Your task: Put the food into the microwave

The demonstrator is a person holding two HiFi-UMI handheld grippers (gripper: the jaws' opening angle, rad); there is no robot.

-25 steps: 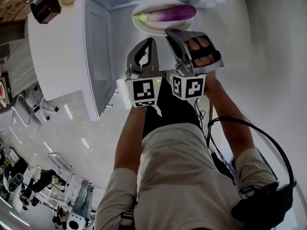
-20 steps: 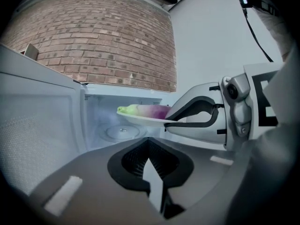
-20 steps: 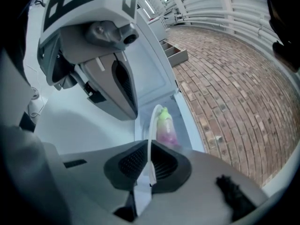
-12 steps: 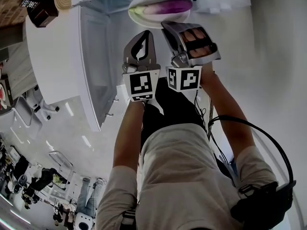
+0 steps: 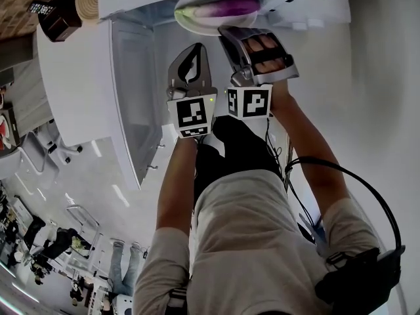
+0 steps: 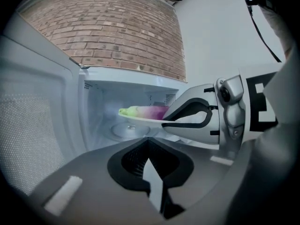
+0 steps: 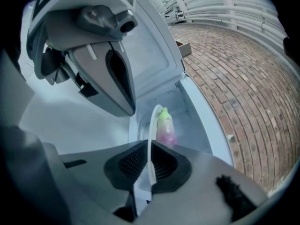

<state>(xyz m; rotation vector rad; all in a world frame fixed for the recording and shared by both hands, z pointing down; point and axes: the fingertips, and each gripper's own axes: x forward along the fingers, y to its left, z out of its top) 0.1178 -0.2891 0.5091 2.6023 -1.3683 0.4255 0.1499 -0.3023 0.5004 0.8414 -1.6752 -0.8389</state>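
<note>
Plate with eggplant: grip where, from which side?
Pinch the plate by its near rim, one jaw above, one below, coming from the microwave mouth. The eggplant fills the middle, leaving only rim free; the right tool grips there.

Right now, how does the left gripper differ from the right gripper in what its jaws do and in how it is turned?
The right gripper's jaws are shut on the rim of the plate that carries the food. The left gripper's jaws are together and hold nothing. The right gripper is rolled on its side, while the left gripper is held upright. Both point into the open microwave.
</note>
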